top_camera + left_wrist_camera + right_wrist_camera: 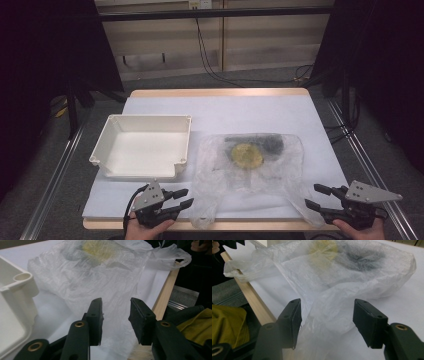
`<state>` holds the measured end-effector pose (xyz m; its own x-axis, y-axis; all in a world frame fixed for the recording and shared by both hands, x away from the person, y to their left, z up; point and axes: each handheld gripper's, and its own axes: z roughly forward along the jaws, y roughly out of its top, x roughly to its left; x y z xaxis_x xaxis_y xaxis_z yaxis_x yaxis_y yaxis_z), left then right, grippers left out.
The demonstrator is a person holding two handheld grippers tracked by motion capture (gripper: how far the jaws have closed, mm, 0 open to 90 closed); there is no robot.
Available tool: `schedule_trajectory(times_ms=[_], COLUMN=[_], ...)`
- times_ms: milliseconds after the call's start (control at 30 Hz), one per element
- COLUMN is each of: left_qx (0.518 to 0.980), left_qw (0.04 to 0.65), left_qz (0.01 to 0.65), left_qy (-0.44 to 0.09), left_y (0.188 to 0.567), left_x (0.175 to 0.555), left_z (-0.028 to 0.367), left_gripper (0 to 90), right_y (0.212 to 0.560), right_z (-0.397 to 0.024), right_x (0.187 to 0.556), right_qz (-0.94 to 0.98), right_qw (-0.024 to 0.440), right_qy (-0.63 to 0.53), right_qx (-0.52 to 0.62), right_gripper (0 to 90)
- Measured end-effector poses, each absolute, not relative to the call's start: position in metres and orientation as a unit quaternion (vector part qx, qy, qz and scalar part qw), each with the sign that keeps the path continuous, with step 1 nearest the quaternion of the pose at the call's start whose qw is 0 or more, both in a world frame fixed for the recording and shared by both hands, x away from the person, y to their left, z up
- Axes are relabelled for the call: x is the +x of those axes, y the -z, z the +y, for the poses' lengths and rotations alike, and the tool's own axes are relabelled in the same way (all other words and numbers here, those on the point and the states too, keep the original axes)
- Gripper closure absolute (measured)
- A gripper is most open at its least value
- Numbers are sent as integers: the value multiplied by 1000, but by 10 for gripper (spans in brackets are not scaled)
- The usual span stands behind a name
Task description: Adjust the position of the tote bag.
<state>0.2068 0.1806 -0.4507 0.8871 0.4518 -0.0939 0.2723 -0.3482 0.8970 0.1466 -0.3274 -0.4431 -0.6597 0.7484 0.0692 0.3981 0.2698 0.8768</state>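
At the near table edge [150, 225], two hand-held grippers aimed forward at a thin translucent plastic bag [250, 170] lying flat on the white table cover. Left gripper [184, 198] just beside the bag's near-left handle loop [202, 217], jaws parted with film showing in the gap but nothing pinched; right gripper [315, 196] likewise unclenched, jaws standing apart either side of the near-right handle [312, 215], pads clear of the plastic. Bag mouth and both handles toward the person and reaching the wooden edge, closed bottom away, long axis running near to far between the two tools. Each handle closest to the gripper on its own side. Inside, toward the far end, a round yellow object [246, 154] and a dark object [270, 143] just behind it, blurred by the film. To the left, a shallow white plastic tray [112, 127], empty, just beside the bag's left side. Bare cover right of the bag and beyond it to the far edge.
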Motion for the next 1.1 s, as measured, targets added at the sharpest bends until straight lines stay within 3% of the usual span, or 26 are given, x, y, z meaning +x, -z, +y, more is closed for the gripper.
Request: schedule_trajectory(times_ms=[800,967,1100], left_qx=[855,870,876], left_qw=[487,454,438], left_qz=[173,184,195], left_qy=[-46,-55,-55], left_y=[462,468,469], left_x=[187,192,198], left_z=[151,147,150], left_gripper=[401,436,584], right_y=[465,466,466], right_z=[-313,-311,-310], right_x=[146,146,147], right_qz=[828,832,835], right_qw=[144,143,142], right_qy=[-418,-410,-406], right_qx=[345,344,345], right_gripper=[358,414,504])
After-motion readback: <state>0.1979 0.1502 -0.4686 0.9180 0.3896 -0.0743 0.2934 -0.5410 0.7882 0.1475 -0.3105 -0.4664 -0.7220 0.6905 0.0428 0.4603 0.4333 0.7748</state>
